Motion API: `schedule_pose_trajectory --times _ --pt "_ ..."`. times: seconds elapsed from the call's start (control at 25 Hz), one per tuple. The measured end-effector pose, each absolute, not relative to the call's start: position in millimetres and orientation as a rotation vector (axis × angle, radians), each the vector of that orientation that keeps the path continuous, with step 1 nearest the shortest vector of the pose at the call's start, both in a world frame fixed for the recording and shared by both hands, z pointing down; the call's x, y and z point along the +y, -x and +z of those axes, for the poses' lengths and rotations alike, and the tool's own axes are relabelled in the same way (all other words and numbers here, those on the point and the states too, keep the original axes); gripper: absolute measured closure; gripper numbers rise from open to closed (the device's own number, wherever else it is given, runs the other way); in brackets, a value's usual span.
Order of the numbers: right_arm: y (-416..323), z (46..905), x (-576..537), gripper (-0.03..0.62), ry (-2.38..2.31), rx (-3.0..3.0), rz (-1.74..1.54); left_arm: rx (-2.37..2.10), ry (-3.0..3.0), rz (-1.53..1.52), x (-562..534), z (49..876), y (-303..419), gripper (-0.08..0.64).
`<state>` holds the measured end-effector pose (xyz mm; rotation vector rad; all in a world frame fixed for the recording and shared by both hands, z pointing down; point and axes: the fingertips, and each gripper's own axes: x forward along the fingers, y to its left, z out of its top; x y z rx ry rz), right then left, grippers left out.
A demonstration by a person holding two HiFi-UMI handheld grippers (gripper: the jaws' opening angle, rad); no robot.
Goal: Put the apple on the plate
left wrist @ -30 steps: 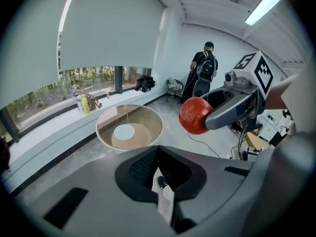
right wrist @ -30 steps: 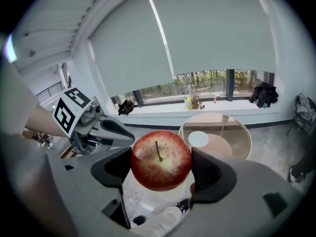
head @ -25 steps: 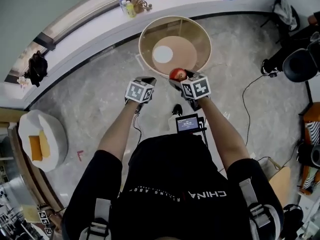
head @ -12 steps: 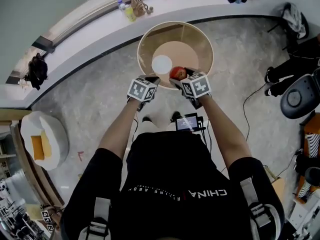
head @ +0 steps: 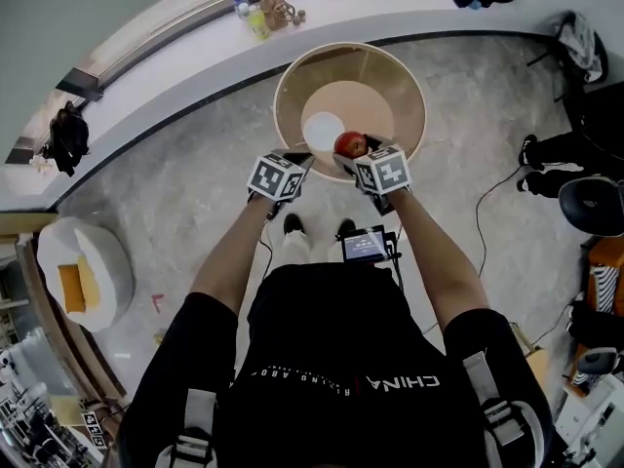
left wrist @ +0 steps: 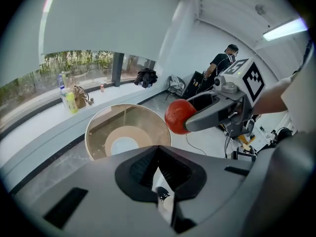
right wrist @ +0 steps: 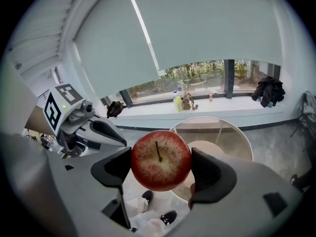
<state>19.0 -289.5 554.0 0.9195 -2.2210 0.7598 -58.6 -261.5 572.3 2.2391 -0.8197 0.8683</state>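
Centre frame, the right gripper [right wrist: 161, 163] clamps a speckled red apple [right wrist: 160, 152] over the round wood-rimmed glass table [head: 413, 91], near the white round plate [head: 322, 131]. The left gripper's [left wrist: 158, 150] jaws are together, empty.

White "CHINA" across the back of the person's black shirt [head: 322, 334]

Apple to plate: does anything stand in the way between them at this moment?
Nothing visible does. The apple, clamped in the right gripper, is held up near the round table, whose white plate lies bare. The left gripper, shut and empty, sits off to the side of that path.
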Motion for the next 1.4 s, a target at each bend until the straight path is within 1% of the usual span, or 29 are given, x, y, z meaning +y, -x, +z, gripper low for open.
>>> schedule_pose_trajectory --times 0.24,0.4,0.72,0.92,1.0,1.12,1.4 --pt "-12.8 582.4 -322.5 0.219 -0.879 -2.177 0.721 -0.839 -2.202 0.900 -278.7 602.5 72.9 0.541" --pt "-9.2 621.1 -357.0 0.219 -0.845 -2.164 0.740 -0.871 -2.167 0.883 -315.2 630.9 75.9 0.541" --pt "13.4 775.1 -416.5 0.219 -0.726 -2.124 0.682 -0.914 -2.100 0.809 -397.4 744.8 69.5 0.541" --pt "50.3 866.5 -451.2 0.219 -0.751 -2.104 0.690 -0.932 -2.048 0.819 -418.7 828.9 96.5 0.541" --pt "53.5 892.1 -455.7 0.219 -0.733 -2.086 0.686 -0.923 -2.041 0.819 -423.5 854.6 95.5 0.541" --pt "49.7 912.6 -460.2 0.219 -0.717 -2.072 0.667 -0.912 -2.039 0.846 -429.0 877.3 87.6 0.541" --pt "59.2 930.5 -467.9 0.219 -0.656 -2.085 0.600 -0.910 -2.034 0.870 -446.5 899.4 82.5 0.541"
